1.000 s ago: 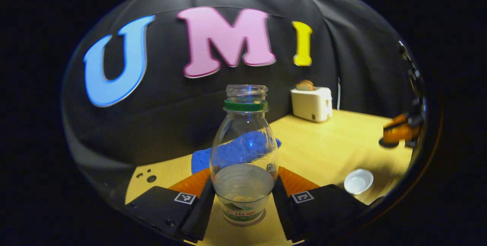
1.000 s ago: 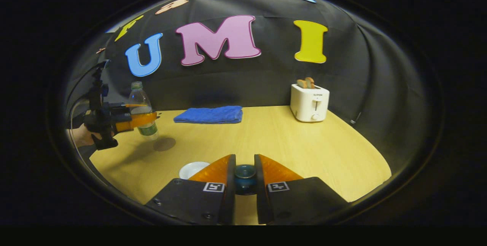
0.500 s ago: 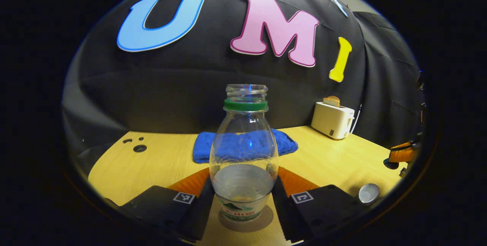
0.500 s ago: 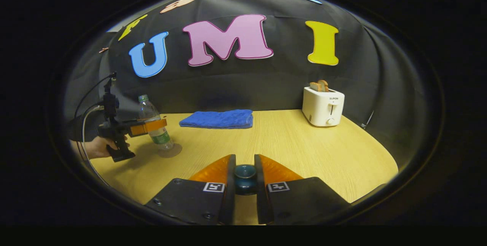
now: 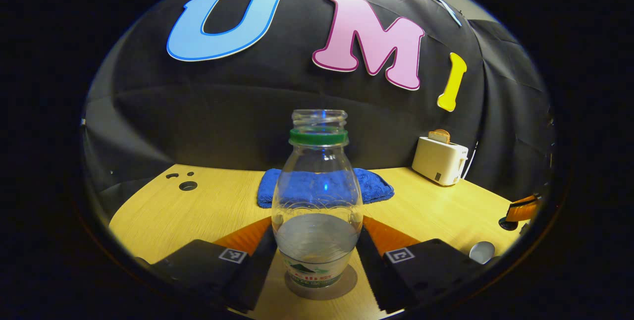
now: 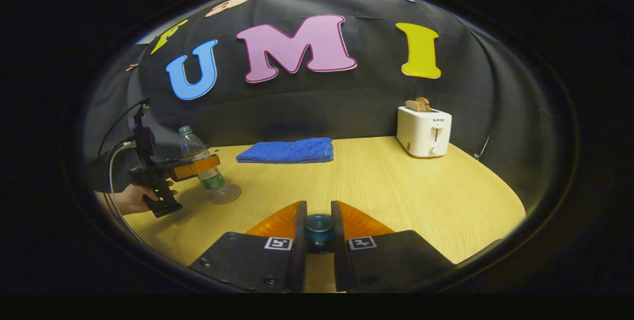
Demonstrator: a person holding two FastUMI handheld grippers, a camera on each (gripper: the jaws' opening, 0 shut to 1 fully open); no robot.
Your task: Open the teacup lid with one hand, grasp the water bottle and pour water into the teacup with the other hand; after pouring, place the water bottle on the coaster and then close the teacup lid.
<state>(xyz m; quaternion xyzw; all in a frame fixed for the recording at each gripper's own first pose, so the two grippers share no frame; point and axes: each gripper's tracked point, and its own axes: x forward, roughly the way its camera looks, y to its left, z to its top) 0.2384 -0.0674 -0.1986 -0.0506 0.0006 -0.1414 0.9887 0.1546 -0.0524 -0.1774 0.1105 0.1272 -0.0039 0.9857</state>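
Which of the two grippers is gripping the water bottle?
The left gripper: its fingers flank the water bottle above the coaster; the right gripper holds the teacup lid.

A light wooden table (image 6: pixel 376 186) with a rounded edge is filling the booth, and black cloth (image 6: pixel 307 107) is hanging in folds behind and around it. At the far side a folded blue towel (image 6: pixel 287 150) is lying flat near the wall, and to the far right a white toaster (image 6: pixel 423 132) is standing with bread slices (image 6: pixel 417 105) sticking up. Overhead light is brightening the tabletop.
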